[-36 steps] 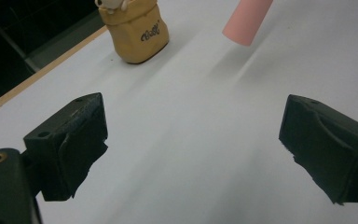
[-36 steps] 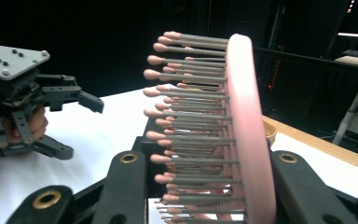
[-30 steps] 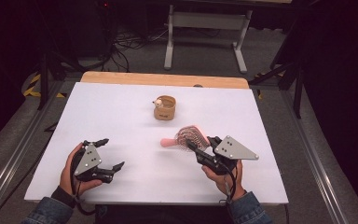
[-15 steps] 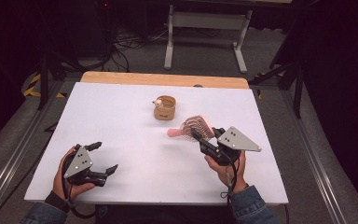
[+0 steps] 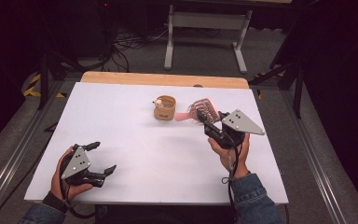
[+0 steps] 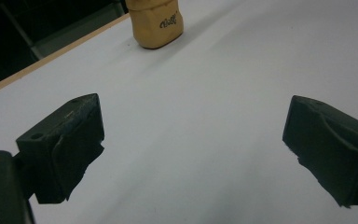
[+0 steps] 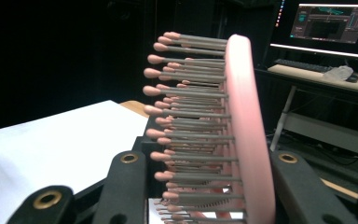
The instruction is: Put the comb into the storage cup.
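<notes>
Pink hairbrush (image 5: 200, 110) with grey, pink-tipped bristles, clamped at its head in my right gripper (image 5: 206, 122), lifted off the table (image 5: 121, 121), handle just beside the tan cup (image 5: 164, 108).
</notes>
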Available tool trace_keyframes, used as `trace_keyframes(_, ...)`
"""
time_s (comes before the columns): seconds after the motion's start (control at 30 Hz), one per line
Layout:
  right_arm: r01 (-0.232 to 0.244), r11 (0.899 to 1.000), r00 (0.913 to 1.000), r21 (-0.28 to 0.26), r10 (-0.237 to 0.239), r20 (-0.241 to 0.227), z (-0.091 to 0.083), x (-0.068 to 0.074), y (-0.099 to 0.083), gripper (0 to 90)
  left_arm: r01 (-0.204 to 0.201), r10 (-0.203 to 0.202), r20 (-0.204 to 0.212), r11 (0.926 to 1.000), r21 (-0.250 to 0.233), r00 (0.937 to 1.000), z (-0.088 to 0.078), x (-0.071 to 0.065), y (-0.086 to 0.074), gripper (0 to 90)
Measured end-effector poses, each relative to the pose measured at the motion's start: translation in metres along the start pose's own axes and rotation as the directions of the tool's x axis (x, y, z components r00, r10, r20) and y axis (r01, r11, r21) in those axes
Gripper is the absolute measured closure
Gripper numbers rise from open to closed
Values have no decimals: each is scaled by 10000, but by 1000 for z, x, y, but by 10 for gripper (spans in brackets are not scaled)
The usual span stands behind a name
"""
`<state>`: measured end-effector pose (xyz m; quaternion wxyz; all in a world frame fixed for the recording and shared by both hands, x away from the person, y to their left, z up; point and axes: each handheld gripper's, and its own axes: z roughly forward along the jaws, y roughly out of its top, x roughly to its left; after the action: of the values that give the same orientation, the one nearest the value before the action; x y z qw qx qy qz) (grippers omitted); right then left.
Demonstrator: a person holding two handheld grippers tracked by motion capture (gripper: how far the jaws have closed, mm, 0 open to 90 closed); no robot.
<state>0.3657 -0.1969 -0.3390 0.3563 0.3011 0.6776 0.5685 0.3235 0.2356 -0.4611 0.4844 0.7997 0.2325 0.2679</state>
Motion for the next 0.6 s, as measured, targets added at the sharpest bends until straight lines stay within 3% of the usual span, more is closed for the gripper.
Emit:
trace_keyframes(0.3, 241, 9997, 9986, -45, -238, 477, 13, -9, 14, 632, -26, 26, 28, 10000, -70, 10000, -1, 0, 0, 63)
trace_keyframes(0.6, 201, 9997, 9981, -152, -192, 592, 26, -12, 25, 632, -71, 71, -19, 10000, -60, 10000, -1, 0, 0, 63)
